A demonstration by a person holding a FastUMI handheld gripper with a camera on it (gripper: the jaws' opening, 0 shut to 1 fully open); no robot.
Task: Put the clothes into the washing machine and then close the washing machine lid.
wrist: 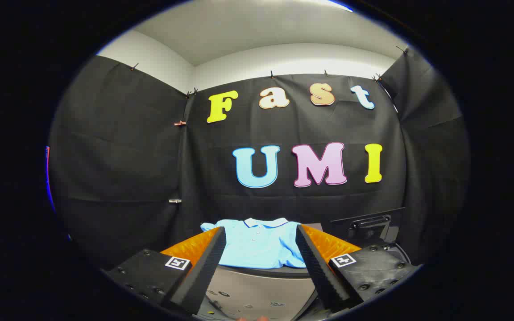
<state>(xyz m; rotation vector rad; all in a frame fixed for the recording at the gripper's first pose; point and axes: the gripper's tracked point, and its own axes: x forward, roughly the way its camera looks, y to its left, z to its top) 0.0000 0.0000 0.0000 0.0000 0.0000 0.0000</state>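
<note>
A light blue polo shirt (259, 243) with a white collar lies spread flat on a dark surface just ahead of my fingers. My gripper (260, 236) is open, with its two fingers wide apart and the shirt seen in the gap between them. Neither finger touches the shirt. Below the shirt, between the fingers, lies a grey panel of the washing machine (257, 290). To the right, beyond the right finger, the machine's dark lid (368, 225) with a handle stands raised.
Black cloth walls close the booth behind and on both sides. The dark surface under the shirt ends at a curved front edge (261, 269) close to my fingers.
</note>
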